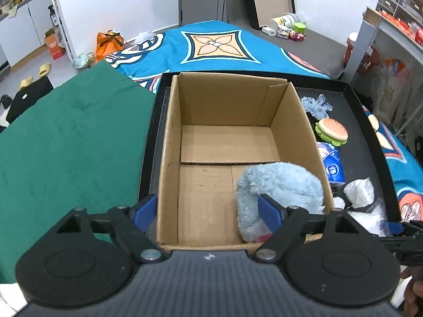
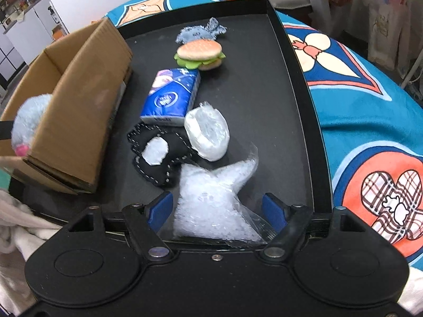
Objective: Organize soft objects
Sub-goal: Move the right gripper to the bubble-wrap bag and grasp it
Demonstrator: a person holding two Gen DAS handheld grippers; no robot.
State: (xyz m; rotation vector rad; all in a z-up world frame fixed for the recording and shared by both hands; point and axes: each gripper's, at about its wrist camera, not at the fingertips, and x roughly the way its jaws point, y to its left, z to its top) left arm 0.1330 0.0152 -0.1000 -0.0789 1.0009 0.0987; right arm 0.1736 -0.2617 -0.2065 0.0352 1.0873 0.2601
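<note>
Two grippers work over one black tray holding one cardboard box and a scatter of soft things.

The left gripper hangs over the box with its jaws apart, gripping nothing; one fluffy blue plush lies in the box's near right corner, against the gripper's right finger. The right gripper is spread wide around one clear crinkly bag, which sits between its fingers with gaps on both sides, so it is not squeezed. Ahead of that gripper, from near to far, lie one black stitched pouch, one white wrapped bundle, one blue tissue pack, one toy burger and one pale blue frilly piece. The box stands to its left.
</note>
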